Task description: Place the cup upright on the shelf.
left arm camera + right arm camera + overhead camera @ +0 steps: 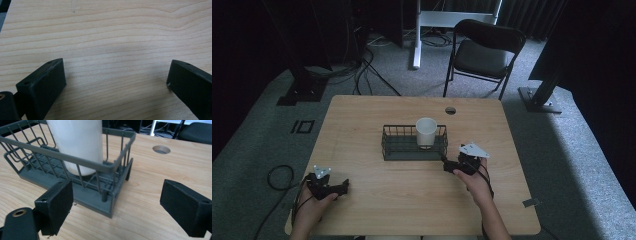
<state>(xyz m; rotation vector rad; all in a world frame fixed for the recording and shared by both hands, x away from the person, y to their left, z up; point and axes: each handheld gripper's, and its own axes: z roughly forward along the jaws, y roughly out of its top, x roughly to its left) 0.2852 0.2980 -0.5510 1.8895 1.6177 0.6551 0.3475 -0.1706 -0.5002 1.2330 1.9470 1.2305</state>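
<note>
The right gripper (116, 207) has its jaws spread wide with nothing between them, low over the tabletop (160, 215). Just ahead of them and toward the left jaw stands the near corner of the basket (110, 195), with the cup (77, 142) upright inside it. The left gripper (116, 82) is also spread and empty over bare wood, well apart from both. This looks like an approach to the cup; next the right jaws must rise over the rim and straddle it.
</note>
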